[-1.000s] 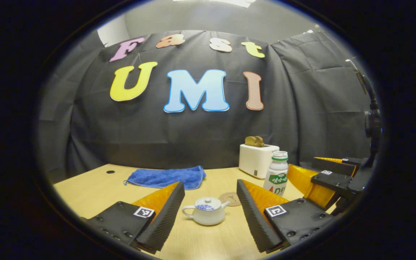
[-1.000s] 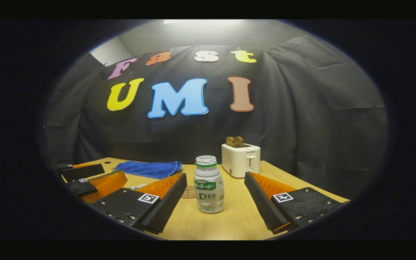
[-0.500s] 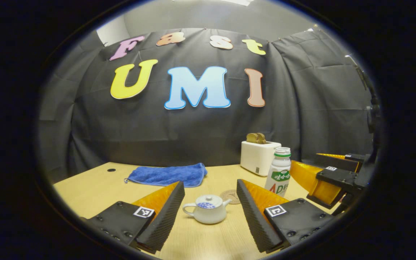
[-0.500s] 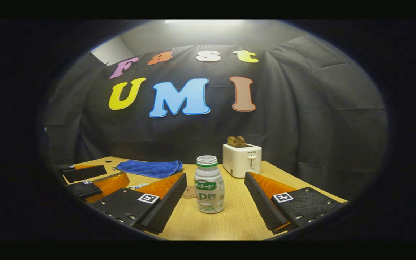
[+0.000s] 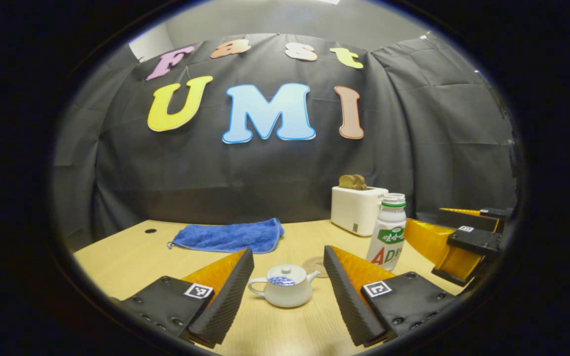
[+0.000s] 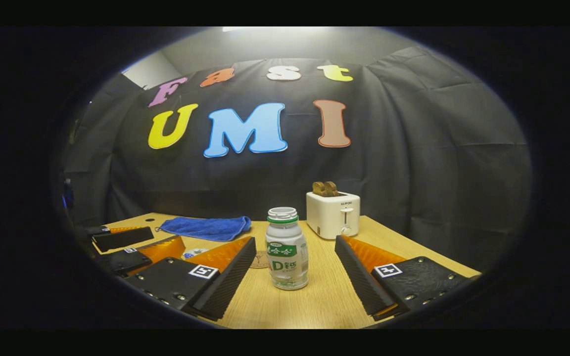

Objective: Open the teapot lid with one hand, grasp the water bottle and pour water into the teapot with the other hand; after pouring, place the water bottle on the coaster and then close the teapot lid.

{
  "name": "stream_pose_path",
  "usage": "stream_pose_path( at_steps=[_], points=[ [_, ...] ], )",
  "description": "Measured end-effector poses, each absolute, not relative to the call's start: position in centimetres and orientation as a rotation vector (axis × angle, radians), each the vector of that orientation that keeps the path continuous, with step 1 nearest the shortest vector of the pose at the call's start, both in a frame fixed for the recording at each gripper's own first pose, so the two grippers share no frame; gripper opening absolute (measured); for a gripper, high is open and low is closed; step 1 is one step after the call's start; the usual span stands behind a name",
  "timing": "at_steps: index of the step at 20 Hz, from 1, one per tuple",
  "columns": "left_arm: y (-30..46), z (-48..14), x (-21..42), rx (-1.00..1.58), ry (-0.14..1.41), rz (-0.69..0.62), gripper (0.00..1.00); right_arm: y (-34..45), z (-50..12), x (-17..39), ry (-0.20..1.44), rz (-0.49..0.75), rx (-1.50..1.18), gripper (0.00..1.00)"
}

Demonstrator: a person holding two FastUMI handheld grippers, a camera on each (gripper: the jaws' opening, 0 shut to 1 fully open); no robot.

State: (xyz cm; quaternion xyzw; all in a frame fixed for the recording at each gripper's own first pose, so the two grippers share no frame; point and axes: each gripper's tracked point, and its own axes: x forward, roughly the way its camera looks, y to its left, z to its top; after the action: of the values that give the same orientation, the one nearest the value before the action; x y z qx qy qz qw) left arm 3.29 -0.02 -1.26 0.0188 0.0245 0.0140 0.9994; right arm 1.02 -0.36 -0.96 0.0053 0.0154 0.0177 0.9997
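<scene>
In the left gripper view, the teapot (image 5: 281,291) is seen slightly lower and larger between the fingers than one second ago, and the water bottle (image 5: 388,238) is displaced toward the right and upward in that view. In the right gripper view, the water bottle (image 6: 286,248) is framed almost as before, while the other gripper at the left edge is found a little nearer.

The left gripper (image 5: 289,282) is held wide open above the wooden table (image 5: 121,257). The teapot stands on the table between and just beyond its fingertips, untouched by either finger, with its lid (image 5: 285,272) seated on the body. The coaster (image 5: 315,266) lies just behind the teapot, bare.

The right gripper (image 6: 296,267) is likewise spread wide. The water bottle stands upright on the table between its fingers, apart from both, slightly nearer the left finger. Part of the coaster (image 6: 260,260) is visible beside the bottle's base.

A blue cloth (image 5: 228,236) lies at the rear of the table, and a white toaster (image 6: 333,221) holding bread stands behind the bottle.
</scene>
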Motion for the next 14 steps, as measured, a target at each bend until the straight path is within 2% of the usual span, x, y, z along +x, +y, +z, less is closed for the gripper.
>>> stream_pose_path(
  at_steps=[6,8,10,12,14],
  points=[
    [0.9,-3.4,7.9,0.041,0.107,0.047,0.93,-1.0,-1.9,1.2,0.055,0.026,0.024,0.99],
    [1.0,-4.3,9.3,0.045,0.129,0.051,0.83,-1.2,-2.0,1.3,0.059,0.022,0.026,0.99],
    [1.0,-4.9,10.3,0.055,0.143,0.055,0.83,-1.4,-2.2,1.5,0.061,0.017,0.026,0.99],
    [0.6,-5.6,11.1,0.06,0.163,0.049,0.87,-1.5,-2.4,1.5,0.066,0.014,0.028,0.99],
    [0.4,-6.4,11.5,0.067,0.182,0.049,0.79,-1.6,-2.6,1.6,0.071,0.013,0.028,0.99]
  ],
)
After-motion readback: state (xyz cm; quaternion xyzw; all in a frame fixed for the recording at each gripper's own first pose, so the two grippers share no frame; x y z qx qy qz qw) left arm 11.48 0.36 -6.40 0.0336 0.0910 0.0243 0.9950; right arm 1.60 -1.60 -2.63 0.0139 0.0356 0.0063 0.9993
